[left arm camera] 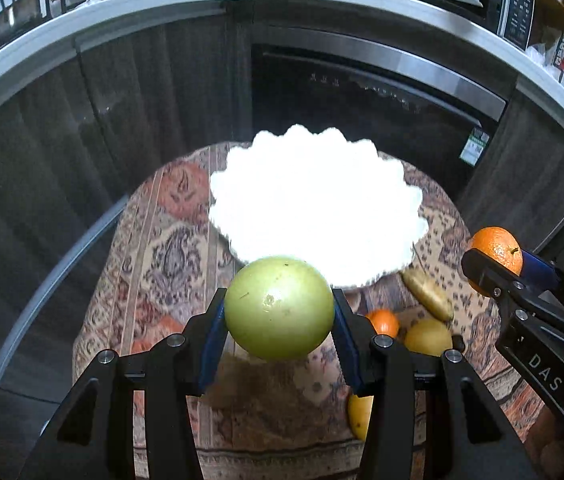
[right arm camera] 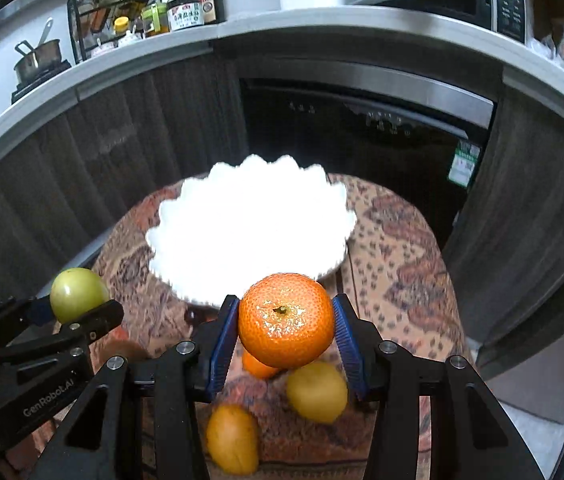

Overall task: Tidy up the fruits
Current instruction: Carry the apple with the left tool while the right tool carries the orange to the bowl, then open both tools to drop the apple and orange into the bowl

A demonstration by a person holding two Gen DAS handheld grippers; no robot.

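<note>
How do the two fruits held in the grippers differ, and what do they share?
The apple is green with smooth, glossy skin; the orange is orange with pitted skin. The apple sits in the left gripper, the orange in the right gripper. Both are round, clamped between blue pads, near the white bowl.

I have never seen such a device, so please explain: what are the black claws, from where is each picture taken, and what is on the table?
A person holds two handheld grippers, each with a camera looking along its fingers. In the left camera's picture, the left gripper clamps a green apple. In the right camera's, the right gripper clamps an orange. On the patterned tablecloth stands an empty white scalloped bowl; nearer lie a small orange and two yellow fruits.
</note>
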